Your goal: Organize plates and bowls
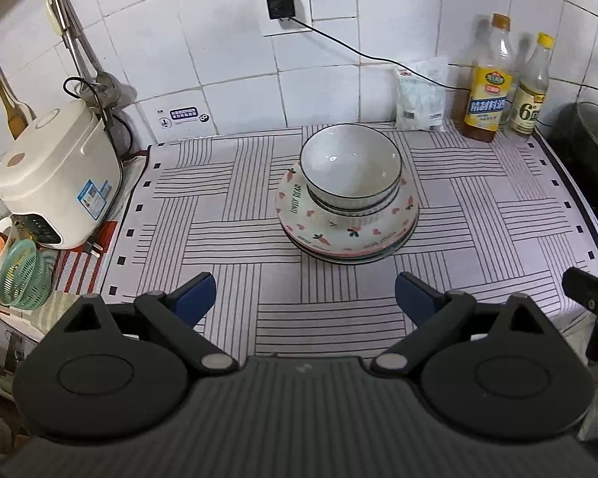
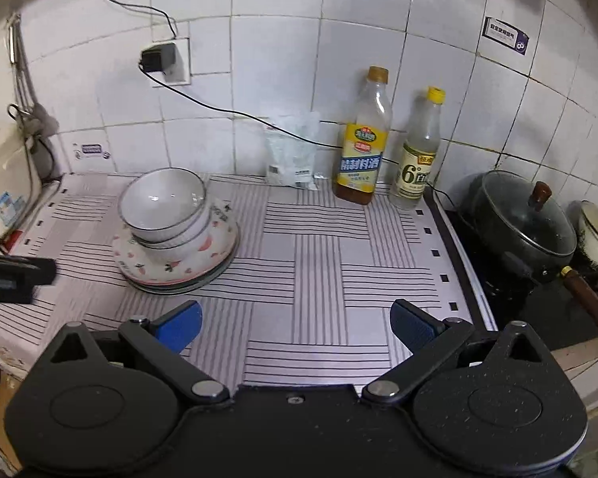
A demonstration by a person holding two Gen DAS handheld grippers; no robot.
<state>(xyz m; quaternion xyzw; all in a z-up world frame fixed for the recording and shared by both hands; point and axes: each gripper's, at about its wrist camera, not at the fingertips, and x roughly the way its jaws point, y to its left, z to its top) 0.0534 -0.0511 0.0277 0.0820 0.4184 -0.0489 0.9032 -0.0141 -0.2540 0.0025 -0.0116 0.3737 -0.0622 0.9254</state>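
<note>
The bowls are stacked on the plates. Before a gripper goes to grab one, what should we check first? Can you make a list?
1. Left hand-held gripper open and holding nothing: ok.
2. Right hand-held gripper open and holding nothing: ok.
3. Top bowl has nothing in it: ok.
4. Bowls sit level in the stack: not ok, from the right wrist view the top bowl leans.
5. Plates stacked flat on the striped mat: ok.
6. How many bowls and plates are in the pile: cannot tell, the edges overlap.
</note>
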